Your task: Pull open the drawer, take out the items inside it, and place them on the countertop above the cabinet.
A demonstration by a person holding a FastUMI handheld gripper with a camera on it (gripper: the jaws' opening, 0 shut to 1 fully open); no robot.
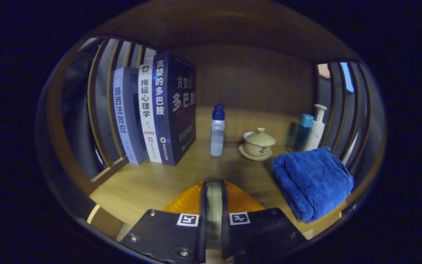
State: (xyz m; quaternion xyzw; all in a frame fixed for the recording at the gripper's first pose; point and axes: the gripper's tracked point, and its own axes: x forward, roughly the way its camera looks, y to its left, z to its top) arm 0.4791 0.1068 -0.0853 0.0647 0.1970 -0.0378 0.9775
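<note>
Wooden countertop (148, 183) runs under a shelf, and the gripper (214, 205) hangs just above its near edge. Its fingers (203, 205) stand nearly together with a pale, thin strip (214, 200) pinched upright between them; what that strip is cannot be made out, since only its edge shows. An orange, rounded thing (189, 200) spreads to both sides behind the fingers, low over the wood, mostly hidden by them, and whether the strip belongs to it is unclear.

Taking the lidded cup (258, 142) on its saucer as the mark: a small bottle (217, 131) with a blue cap stands upright to its left, and further left three books (156, 110) stand on end against slats. To the cup's right, near the back corner, a blue-topped bottle (302, 132) and a white pump bottle (316, 128) stand side by side, their bases hidden by a folded blue towel (311, 183) lying in front of them. The towel reaches the counter's near edge.
</note>
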